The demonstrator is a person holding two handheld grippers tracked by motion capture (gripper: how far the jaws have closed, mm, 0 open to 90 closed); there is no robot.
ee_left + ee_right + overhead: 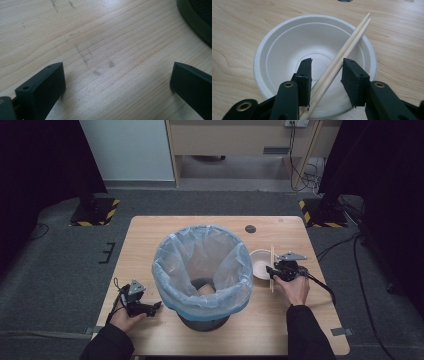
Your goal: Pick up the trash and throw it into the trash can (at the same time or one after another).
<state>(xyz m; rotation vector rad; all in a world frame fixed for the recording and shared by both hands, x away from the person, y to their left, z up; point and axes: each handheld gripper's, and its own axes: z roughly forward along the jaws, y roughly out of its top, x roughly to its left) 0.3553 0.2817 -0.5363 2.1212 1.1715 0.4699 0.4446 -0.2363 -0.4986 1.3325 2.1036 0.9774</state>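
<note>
The right hand-held gripper [325,72] straddles the chopsticks [342,53] lying across the white bowl [287,50] on the table [150,240] beside the lined bin [202,270]. Its jaws are partly open, not yet clamping. An off-centre squeeze could roll the sticks apart or tip the light bowl. The left hand-held gripper [117,82] gapes wide, empty.

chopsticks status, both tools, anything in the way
Right tool open astride the chopsticks, not yet clamped. Chopsticks lie across the white bowl. Left tool open over bare table. Lined bin beside bowl.

Chopsticks [347,46] lie across the bowl [287,45], right of the bin [202,270].
</note>
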